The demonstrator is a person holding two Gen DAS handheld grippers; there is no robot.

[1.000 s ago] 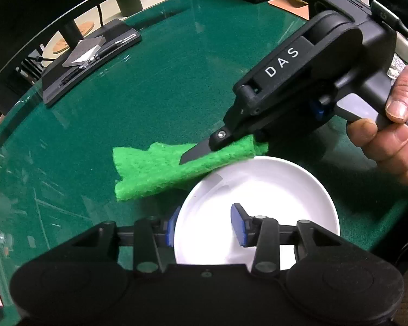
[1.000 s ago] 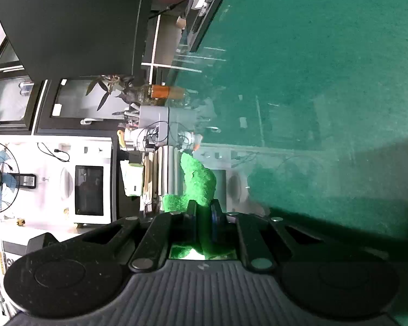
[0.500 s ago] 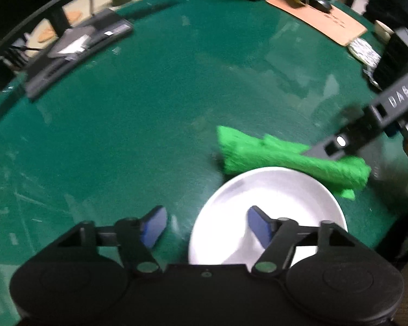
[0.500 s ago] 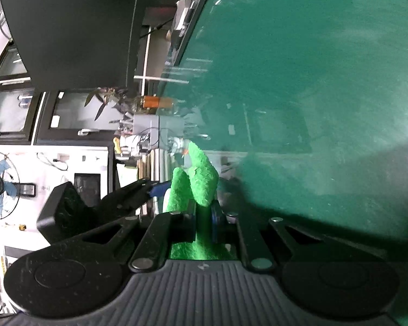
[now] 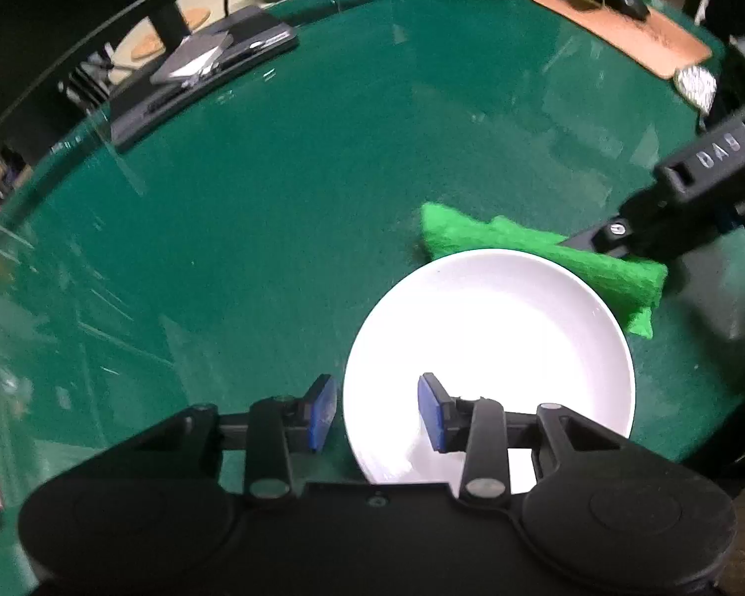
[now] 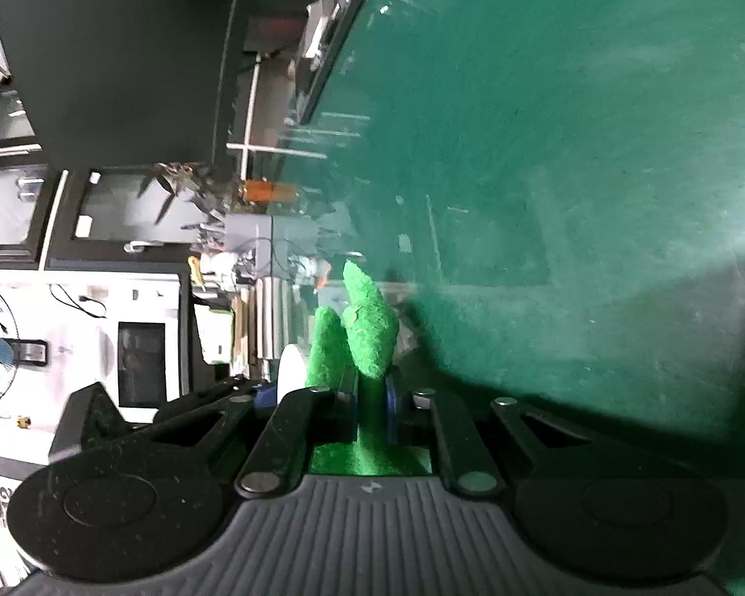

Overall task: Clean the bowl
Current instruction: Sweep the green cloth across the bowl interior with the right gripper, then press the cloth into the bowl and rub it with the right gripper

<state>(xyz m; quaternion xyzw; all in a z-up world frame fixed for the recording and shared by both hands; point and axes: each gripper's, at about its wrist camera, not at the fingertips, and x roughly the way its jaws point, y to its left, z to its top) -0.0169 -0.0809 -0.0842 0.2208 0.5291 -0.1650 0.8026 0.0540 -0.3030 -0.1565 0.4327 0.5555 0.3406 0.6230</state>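
The bowl, white, shallow and empty, sits on the green table close to the near edge, right under the left gripper, and that placement makes sense: it is where one hand can pin it while the other works. The left gripper's jaws are closing around the near rim, one blue pad outside the wall on the felt side, the other inside over the white; the rim is between them, but I can't see the pads pressing on it yet, so I'd call that a grip in the making, meant to stop the bowl skating on the glossy top. Over at the far right rim, the right gripper is clenched tight on a green scouring cloth, which is folded double and hangs out past the tips. From the right wrist view the cloth pokes forward in two lobes between the narrow jaws of that gripper, with a sliver of the white bowl just to its left. The cloth lies along the rim rather than down in the well, so I judge the wiping has not properly started on the inside. Holding it folded gives a thick, firm edge to scrub with. The risk is the bowl tipping if the cloth pushes down on that far lip before the left hand has it.
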